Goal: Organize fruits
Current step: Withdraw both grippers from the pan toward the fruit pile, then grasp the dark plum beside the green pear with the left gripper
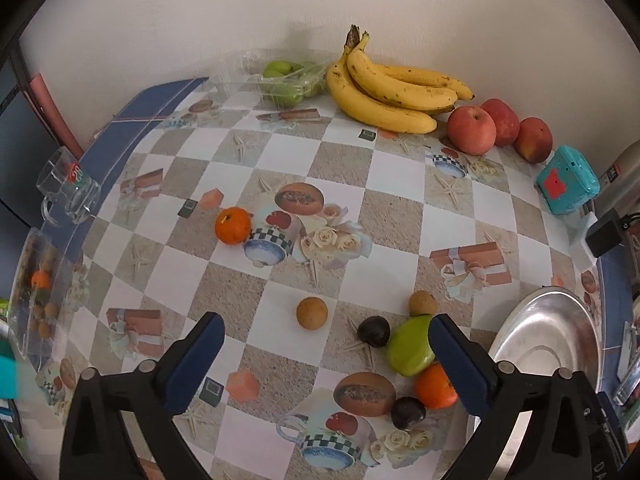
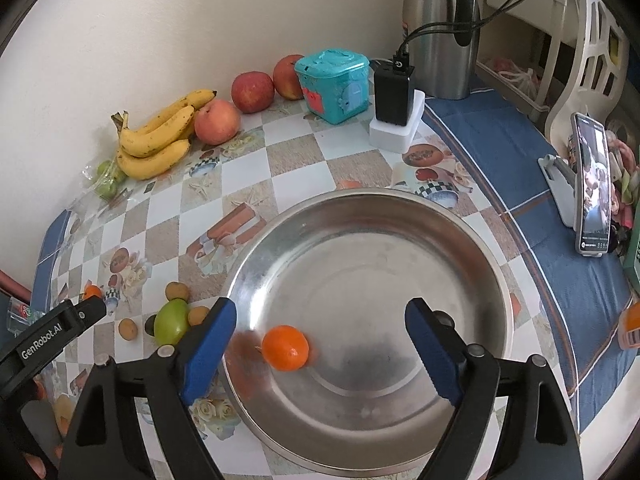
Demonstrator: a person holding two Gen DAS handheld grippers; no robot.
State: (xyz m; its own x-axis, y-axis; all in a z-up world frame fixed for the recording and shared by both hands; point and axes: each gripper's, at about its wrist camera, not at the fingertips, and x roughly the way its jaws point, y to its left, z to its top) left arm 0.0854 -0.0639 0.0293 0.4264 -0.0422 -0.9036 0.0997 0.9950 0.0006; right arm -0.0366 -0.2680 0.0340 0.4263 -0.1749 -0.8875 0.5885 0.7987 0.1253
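Note:
My right gripper (image 2: 320, 344) is open above a steel bowl (image 2: 472, 240), where one orange (image 2: 285, 348) lies near the left rim. My left gripper (image 1: 326, 354) is open and empty over the table. Close to its right finger lie a green mango (image 1: 408, 346), an orange (image 1: 434, 388), two dark plums (image 1: 373, 331) (image 1: 408, 412) and a brown fruit (image 1: 422, 303). Another brown fruit (image 1: 312, 313) and an orange (image 1: 233, 225) lie further out. Bananas (image 1: 384, 88) and three apples (image 1: 472, 130) sit by the wall.
A clear box of green fruit (image 1: 288, 80) stands at the back. A teal box (image 2: 332, 84), a charger (image 2: 394, 94), a thermos (image 2: 440, 28) and a phone on a stand (image 2: 592, 184) are right of the bowl. A glass mug (image 1: 68, 186) lies at the left edge.

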